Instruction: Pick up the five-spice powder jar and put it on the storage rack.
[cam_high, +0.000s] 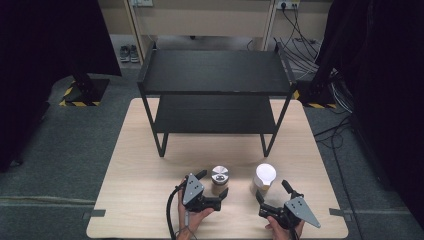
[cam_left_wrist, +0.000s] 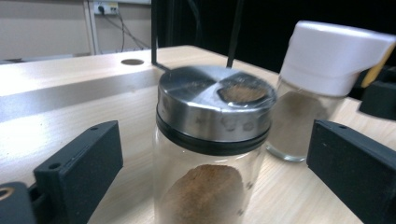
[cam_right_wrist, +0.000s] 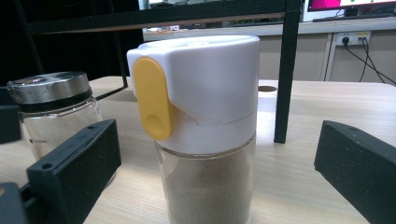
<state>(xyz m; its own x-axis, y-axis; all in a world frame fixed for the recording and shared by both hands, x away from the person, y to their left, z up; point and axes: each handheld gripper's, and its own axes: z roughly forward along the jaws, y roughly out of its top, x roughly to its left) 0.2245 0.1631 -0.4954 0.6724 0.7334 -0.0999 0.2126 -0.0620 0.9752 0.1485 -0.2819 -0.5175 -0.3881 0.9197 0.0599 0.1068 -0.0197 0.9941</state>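
A glass jar with a steel shaker lid (cam_high: 219, 175) holds brown powder and stands on the wooden table (cam_high: 145, 200) near the front. My left gripper (cam_high: 214, 183) has a jaw on each side of this jar (cam_left_wrist: 215, 107); in the left gripper view both pads stand clear of the glass, so it is open. To its right stands a second jar (cam_high: 265, 175) with a white cap and a yellow tab, filled with pale powder (cam_right_wrist: 205, 93). My right gripper (cam_high: 272, 190) brackets that jar from the front, open, with gaps on both sides.
A black two-level metal rack (cam_high: 215, 75) stands at the back of the table, its legs (cam_right_wrist: 285, 70) just behind the jars. The steel-lid jar (cam_right_wrist: 49, 100) is at the left in the right gripper view. Cables lie on the floor at the back right (cam_high: 305, 50).
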